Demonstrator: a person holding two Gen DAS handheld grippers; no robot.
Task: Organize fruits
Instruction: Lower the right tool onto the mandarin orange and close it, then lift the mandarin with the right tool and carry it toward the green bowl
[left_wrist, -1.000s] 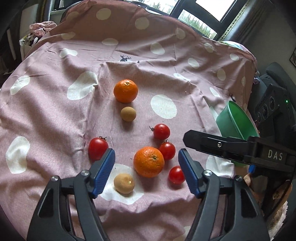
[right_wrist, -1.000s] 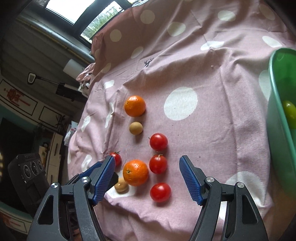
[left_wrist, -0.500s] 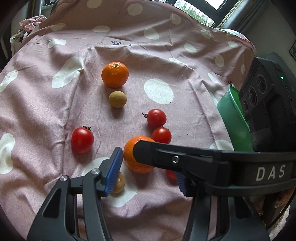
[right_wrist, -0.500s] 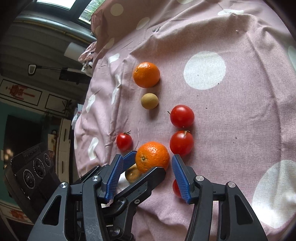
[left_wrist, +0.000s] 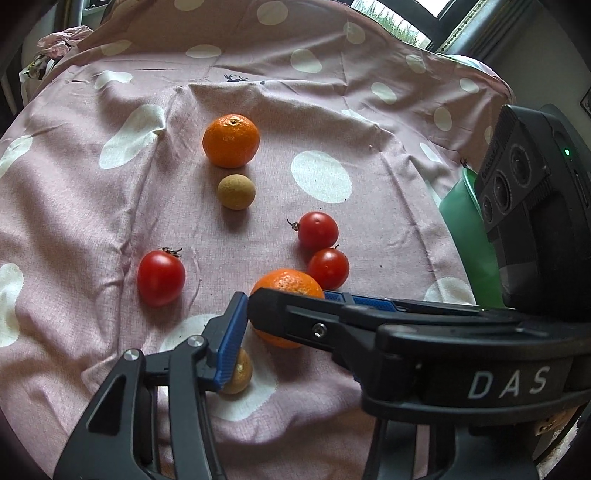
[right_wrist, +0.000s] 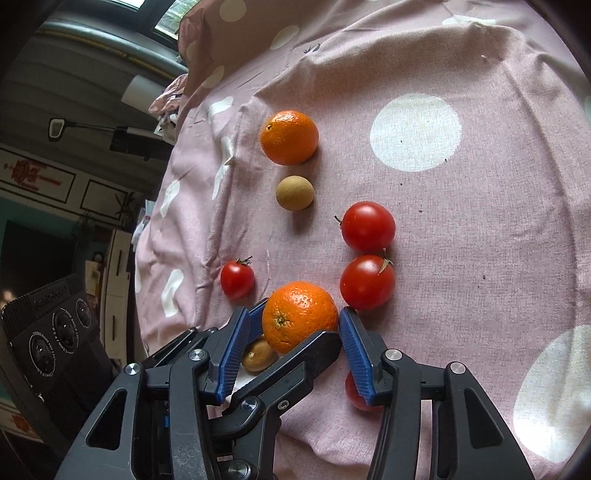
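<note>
Right gripper, jaws closing around near orange, pads flanking its left and right; left gripper, also closing, crosses alongside.

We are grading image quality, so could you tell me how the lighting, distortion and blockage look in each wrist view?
Left wrist view: soft daylight, strong fisheye bend, dark corners; the right gripper blocks the lower right. Right wrist view: sharp near orange, dim room at left.

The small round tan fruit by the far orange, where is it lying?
In both wrist views the small round tan fruit lies on the pink spotted cloth, just in front of the far orange.
</note>
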